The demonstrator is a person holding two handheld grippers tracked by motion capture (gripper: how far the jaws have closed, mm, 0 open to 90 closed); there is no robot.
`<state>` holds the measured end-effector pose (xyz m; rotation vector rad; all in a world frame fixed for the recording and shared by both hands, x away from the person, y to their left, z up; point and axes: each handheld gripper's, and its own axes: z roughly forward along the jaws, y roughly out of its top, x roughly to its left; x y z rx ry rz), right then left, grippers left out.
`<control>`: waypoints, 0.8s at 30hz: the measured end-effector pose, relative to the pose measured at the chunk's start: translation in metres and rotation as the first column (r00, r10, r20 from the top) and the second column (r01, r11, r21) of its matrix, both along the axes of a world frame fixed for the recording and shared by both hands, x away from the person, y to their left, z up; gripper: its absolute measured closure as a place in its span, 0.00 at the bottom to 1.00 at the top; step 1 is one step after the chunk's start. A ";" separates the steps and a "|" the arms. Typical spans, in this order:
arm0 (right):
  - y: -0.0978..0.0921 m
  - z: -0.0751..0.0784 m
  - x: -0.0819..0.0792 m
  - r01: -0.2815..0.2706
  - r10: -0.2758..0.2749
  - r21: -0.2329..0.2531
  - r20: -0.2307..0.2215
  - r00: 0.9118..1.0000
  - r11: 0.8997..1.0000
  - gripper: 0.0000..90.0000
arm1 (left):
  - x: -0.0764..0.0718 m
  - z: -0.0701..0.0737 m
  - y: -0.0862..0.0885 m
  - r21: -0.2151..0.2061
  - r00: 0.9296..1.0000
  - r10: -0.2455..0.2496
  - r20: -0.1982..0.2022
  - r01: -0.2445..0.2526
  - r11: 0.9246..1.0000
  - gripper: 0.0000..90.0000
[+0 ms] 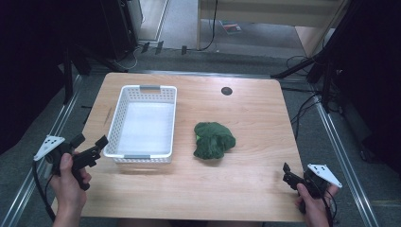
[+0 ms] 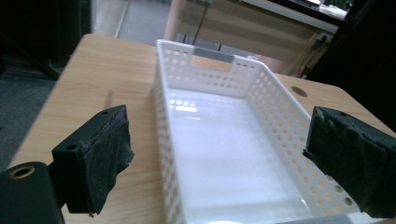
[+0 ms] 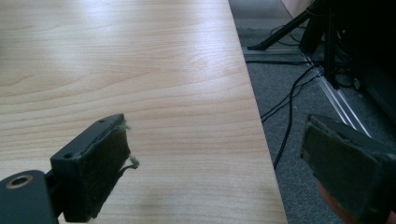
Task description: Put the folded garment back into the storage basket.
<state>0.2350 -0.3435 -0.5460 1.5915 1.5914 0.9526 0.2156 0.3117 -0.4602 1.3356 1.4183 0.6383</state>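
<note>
Cloth (image 1: 213,140), green and crumpled, lies mid-worktop right of the empty white basket (image 1: 124,103); soft, light, best pinched at a raised fold. Left gripper (image 1: 91,146) and right gripper (image 1: 286,172) wait, jaws open, empty.

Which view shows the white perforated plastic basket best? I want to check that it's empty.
The left gripper view: the white perforated plastic basket sits close, its glossy floor bare. The high view shows the whole basket, smaller, also empty. The right gripper view looks along the wooden table edge instead.
</note>
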 end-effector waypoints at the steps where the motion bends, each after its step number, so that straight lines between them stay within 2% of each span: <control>1: 0.000 0.000 0.000 -0.001 0.001 0.000 0.000 1.000 1.000 0.09 | 0.002 0.001 -0.006 0.002 1.000 -0.016 -0.002 0.016 1.000 0.08; 3: 0.000 0.000 0.000 0.000 0.000 0.000 0.000 1.000 1.000 0.09 | 0.004 0.002 -0.012 0.009 0.999 -0.032 -0.005 0.032 0.999 0.08; 4: 0.000 0.000 0.000 0.000 0.000 0.000 0.000 1.000 1.000 0.09 | 0.008 0.003 -0.024 0.013 0.998 -0.059 -0.009 0.059 0.998 0.08; 5: 0.000 0.000 0.000 0.000 0.000 0.000 0.000 1.000 1.000 0.09 | 0.008 0.003 -0.024 0.013 0.998 -0.059 -0.009 0.059 0.998 0.08; 6: 0.000 0.000 0.000 0.000 0.000 0.000 0.000 1.000 1.000 0.09 | 0.013 0.003 -0.036 0.020 0.997 -0.080 -0.014 0.080 0.997 0.08; 7: 0.000 0.000 0.000 0.000 0.000 0.000 0.000 1.000 1.000 0.09 | 0.013 0.003 -0.036 0.020 0.997 -0.080 -0.014 0.080 0.997 0.08; 8: 0.000 0.000 0.000 -0.001 0.001 0.000 0.000 1.000 1.000 0.09 | 0.017 0.003 -0.047 0.026 0.995 -0.101 -0.020 0.102 0.994 0.08; 10: 0.000 0.000 0.000 -0.001 0.001 0.000 0.001 1.000 1.000 0.09 | 0.020 0.004 -0.058 0.023 0.992 -0.122 -0.019 0.122 0.992 0.08; 11: 0.000 0.000 0.000 -0.001 0.001 0.000 0.001 1.000 1.000 0.09 | 0.020 0.004 -0.058 0.023 0.992 -0.122 -0.019 0.122 0.992 0.08; 14: 0.000 0.000 0.000 0.000 0.000 0.000 0.001 1.000 1.000 0.09 | 0.025 0.005 -0.072 0.030 0.989 -0.145 -0.027 0.145 0.989 0.08; 15: 0.000 0.000 0.000 -0.002 0.002 0.000 0.001 1.000 1.000 0.09 | 0.028 0.005 -0.082 0.032 0.986 -0.161 -0.033 0.162 0.986 0.08; 19: 0.000 0.000 0.000 -0.002 0.002 0.000 0.001 1.000 1.000 0.09 | 0.033 0.005 -0.096 0.032 0.982 -0.186 -0.038 0.188 0.982 0.08; 23: 0.000 0.000 0.000 -0.004 0.004 0.001 0.001 1.000 1.000 0.09 | 0.039 0.002 -0.121 0.039 0.973 -0.223 -0.054 0.225 0.974 0.08; 24: 0.000 0.000 0.000 -0.004 0.004 0.001 0.001 1.000 1.000 0.09 | 0.039 0.002 -0.121 0.039 0.973 -0.223 -0.054 0.225 0.974 0.08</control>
